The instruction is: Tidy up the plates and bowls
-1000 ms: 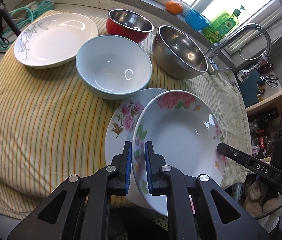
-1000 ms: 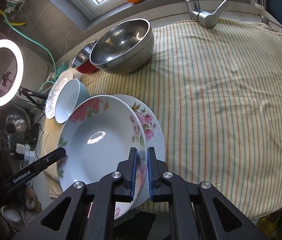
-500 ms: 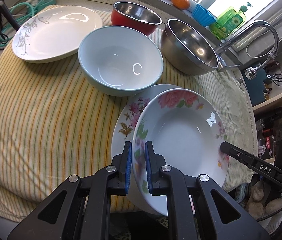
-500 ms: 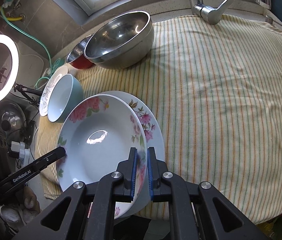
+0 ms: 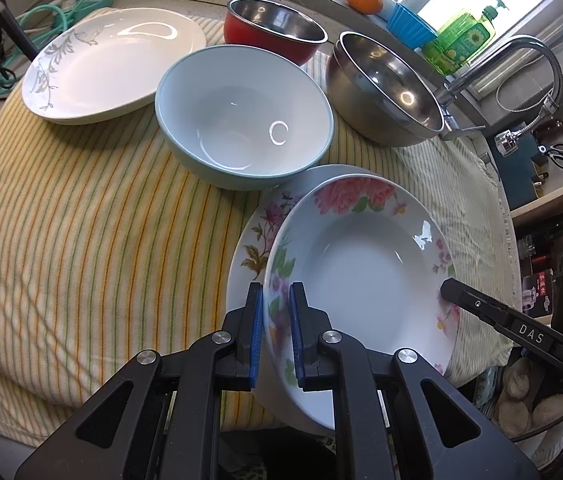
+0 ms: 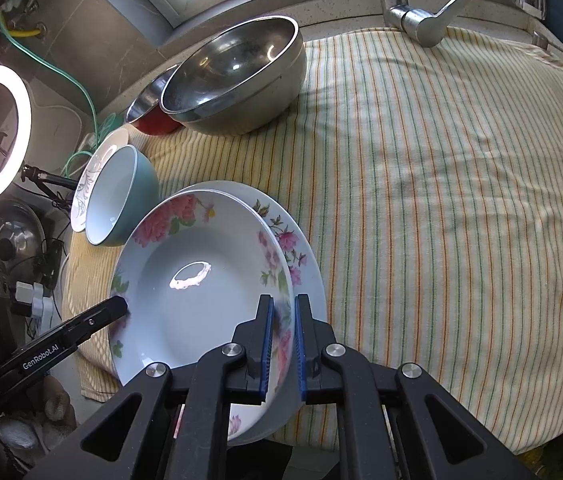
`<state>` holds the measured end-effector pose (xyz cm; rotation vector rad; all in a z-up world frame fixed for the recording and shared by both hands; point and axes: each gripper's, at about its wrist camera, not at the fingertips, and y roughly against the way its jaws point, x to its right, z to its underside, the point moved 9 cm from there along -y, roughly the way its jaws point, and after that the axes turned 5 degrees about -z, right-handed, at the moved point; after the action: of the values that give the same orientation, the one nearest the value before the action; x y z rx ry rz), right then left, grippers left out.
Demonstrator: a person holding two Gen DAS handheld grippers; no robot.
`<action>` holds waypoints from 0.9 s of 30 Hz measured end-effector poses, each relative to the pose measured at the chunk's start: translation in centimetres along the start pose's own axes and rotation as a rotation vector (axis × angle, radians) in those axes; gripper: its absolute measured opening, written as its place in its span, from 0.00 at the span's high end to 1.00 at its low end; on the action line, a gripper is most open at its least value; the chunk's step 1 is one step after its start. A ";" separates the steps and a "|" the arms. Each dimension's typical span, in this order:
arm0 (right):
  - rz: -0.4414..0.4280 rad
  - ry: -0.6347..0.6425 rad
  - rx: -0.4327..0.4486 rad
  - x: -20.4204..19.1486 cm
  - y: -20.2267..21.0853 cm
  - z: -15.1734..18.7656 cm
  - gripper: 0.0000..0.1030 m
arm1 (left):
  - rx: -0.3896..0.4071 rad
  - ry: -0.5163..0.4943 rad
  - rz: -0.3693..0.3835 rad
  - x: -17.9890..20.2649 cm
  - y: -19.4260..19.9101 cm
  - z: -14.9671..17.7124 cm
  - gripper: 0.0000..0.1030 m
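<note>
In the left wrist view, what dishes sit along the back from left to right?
White plate with grey leaves → red bowl → large steel bowl.

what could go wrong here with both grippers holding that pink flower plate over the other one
1. The left gripper and right gripper each pinch only a thin bit of the deep floral plate's glossy rim, so it might slip and drop onto the flat floral plate beneath, chipping both.
2. Both plates overhang the near edge of the striped cloth; a nudge could tip them off.
3. The blue bowl sits close, so swinging the plate that way may knock it.
</note>
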<state>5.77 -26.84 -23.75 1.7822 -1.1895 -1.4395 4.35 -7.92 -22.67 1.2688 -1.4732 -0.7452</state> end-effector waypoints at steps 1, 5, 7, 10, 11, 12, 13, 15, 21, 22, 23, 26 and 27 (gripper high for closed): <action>0.001 0.000 -0.001 0.0 -0.1 0.0 0.91 | 0.001 0.000 -0.002 0.0 0.0 0.0 0.89; 0.006 0.005 -0.003 -0.1 -0.3 0.1 0.91 | 0.002 -0.004 -0.005 -0.1 -0.1 0.0 0.89; 0.006 0.005 -0.003 0.0 -0.4 0.1 0.91 | 0.004 -0.005 -0.005 -0.1 -0.2 -0.1 0.89; 0.008 0.006 -0.002 0.0 -0.4 0.1 0.90 | 0.010 -0.007 -0.009 -0.1 -0.2 -0.1 0.89; 0.010 0.009 -0.001 -0.1 -0.4 0.1 0.90 | 0.012 -0.010 -0.011 0.0 -0.2 -0.1 0.89; 0.013 0.012 0.000 -0.1 -0.5 0.1 0.90 | 0.013 -0.012 -0.012 0.0 -0.2 -0.1 0.89; 0.014 0.014 0.000 -0.1 -0.5 0.1 0.90 | 0.014 -0.015 -0.013 0.0 -0.2 -0.1 0.89; 0.017 0.018 0.001 -0.1 -0.5 0.0 0.90 | 0.015 -0.017 -0.012 -0.1 -0.2 -0.2 0.89; 0.028 0.023 -0.008 -0.2 -0.5 0.1 0.89 | 0.010 -0.023 -0.014 0.0 -0.1 -0.1 0.89; 0.032 0.028 -0.010 -0.2 -0.5 0.1 0.89 | 0.010 -0.025 -0.014 0.0 -0.1 -0.1 0.89; 0.036 0.033 -0.012 -0.3 -0.6 0.1 0.89 | 0.009 -0.025 -0.013 0.0 -0.1 -0.1 0.89; 0.044 0.042 -0.018 -0.3 -0.6 0.2 0.88 | 0.009 -0.027 -0.012 -0.1 -0.1 0.0 0.89; 0.047 0.044 -0.019 -0.4 -0.6 0.2 0.88 | 0.009 -0.030 -0.015 -0.1 0.0 0.0 0.89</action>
<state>5.78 -26.23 -24.15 1.7532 -1.1831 -1.3733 4.36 -7.84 -22.73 1.2820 -1.4942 -0.7712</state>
